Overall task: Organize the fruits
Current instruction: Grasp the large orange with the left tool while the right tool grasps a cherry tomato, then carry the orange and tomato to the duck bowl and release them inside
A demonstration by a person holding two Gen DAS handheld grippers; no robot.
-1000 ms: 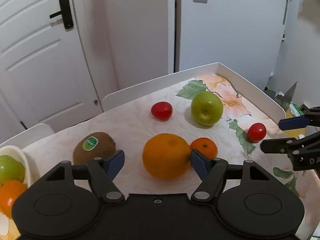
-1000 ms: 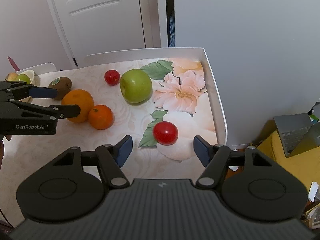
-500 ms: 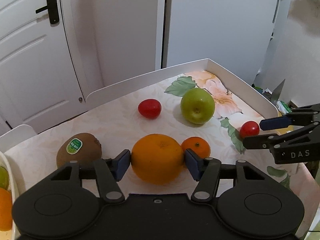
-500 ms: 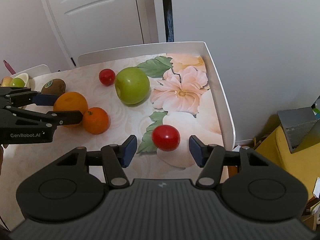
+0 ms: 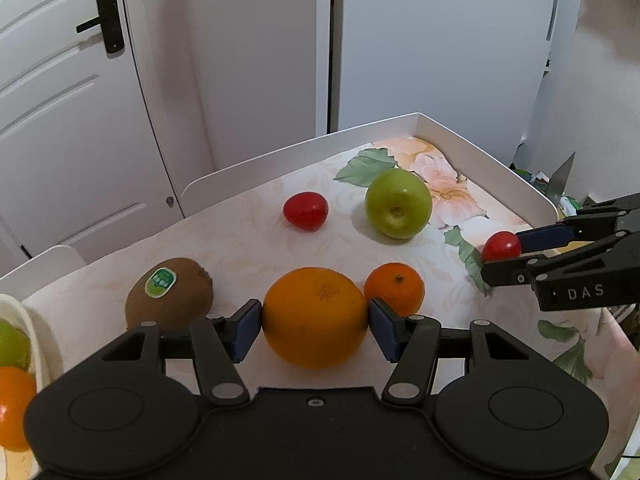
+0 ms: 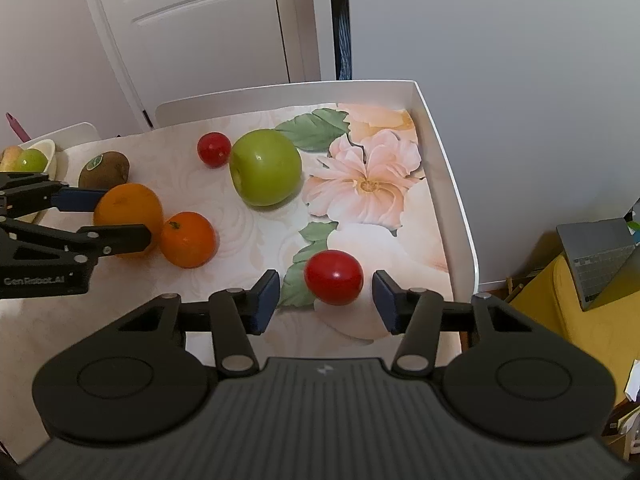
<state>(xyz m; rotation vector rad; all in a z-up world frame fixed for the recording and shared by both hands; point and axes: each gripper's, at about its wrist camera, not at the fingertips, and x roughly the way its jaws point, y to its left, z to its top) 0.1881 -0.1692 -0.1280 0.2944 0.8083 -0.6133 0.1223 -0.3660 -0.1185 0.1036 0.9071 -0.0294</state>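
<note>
My left gripper is shut on a large orange, with both blue pads pressed to its sides, on the floral tabletop. A small mandarin touches the orange's right side and a kiwi with a green sticker lies to its left. Further back are a green apple and a red tomato. My right gripper is closing around a second red tomato; a gap shows at each pad.
A white raised rim borders the table's far and right edges. At the left stands a white bowl holding a green fruit and an orange one. A laptop on yellow fabric sits beyond the right edge. White doors stand behind.
Both grippers' jaws have narrowed. The left pads went from wide of the large orange to pressing on it. The right pads have drawn in toward the near tomato.
</note>
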